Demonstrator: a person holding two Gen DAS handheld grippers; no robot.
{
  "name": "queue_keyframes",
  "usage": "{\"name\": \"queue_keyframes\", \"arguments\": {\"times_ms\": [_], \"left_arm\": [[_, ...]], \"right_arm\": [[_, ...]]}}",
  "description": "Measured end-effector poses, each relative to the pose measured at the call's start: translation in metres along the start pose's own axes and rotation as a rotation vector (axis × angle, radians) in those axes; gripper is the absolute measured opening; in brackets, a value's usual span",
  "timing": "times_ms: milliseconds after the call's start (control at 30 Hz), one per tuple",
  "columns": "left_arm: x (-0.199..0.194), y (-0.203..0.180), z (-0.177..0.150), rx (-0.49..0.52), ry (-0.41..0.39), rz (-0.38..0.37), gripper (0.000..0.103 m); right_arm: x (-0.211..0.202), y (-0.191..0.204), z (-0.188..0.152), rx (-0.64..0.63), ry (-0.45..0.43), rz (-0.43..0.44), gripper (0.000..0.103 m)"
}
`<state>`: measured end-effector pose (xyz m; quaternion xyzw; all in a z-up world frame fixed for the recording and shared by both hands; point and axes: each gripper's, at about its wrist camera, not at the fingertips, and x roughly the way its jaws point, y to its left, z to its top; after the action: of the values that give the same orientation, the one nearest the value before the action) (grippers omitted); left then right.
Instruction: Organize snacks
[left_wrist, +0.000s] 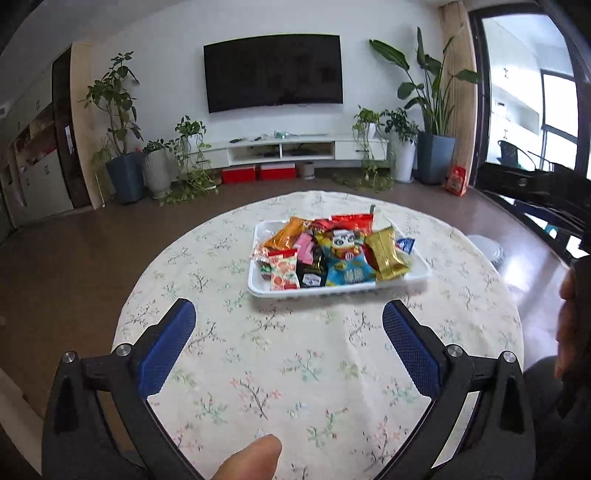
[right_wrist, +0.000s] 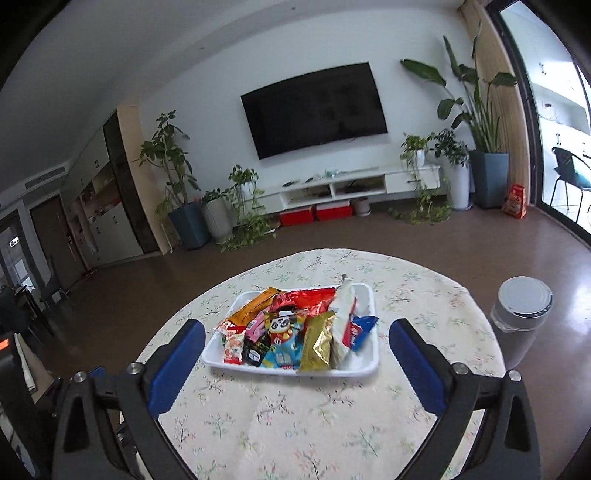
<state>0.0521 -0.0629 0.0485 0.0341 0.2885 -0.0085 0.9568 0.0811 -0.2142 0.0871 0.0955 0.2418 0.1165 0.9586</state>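
A white tray (left_wrist: 258, 286) holds several snack packets on a round table with a floral cloth (left_wrist: 295, 369). Among them are a blue panda packet (left_wrist: 345, 258), a gold packet (left_wrist: 386, 253), an orange packet (left_wrist: 286, 232) and a red packet (left_wrist: 351, 221). My left gripper (left_wrist: 288, 317) is open and empty, held above the cloth just in front of the tray. In the right wrist view the tray (right_wrist: 216, 356) lies between and beyond my fingers; the panda packet (right_wrist: 284, 332) and gold packet (right_wrist: 317, 343) show. My right gripper (right_wrist: 297, 338) is open and empty.
A grey cylindrical bin (right_wrist: 522, 314) stands on the floor right of the table. A dark chair (left_wrist: 546, 199) is at the far right. A TV (left_wrist: 273, 72), a low white cabinet (left_wrist: 288, 147) and potted plants (left_wrist: 122, 129) line the far wall.
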Motion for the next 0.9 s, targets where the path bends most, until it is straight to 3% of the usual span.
{"name": "queue_keyframes", "arguments": {"times_ms": [333,900], "left_arm": [[-0.031,-0.004,-0.009,-0.061,0.032,0.027,0.103],[-0.018,0.000,-0.018,-0.077,0.092,0.034,0.103]], "right_arm": [[-0.048,0.006,-0.031,-0.027,-0.025,-0.058,0.103],[-0.047,0.021,-0.071,-0.072,0.084,-0.188,0.103]]}}
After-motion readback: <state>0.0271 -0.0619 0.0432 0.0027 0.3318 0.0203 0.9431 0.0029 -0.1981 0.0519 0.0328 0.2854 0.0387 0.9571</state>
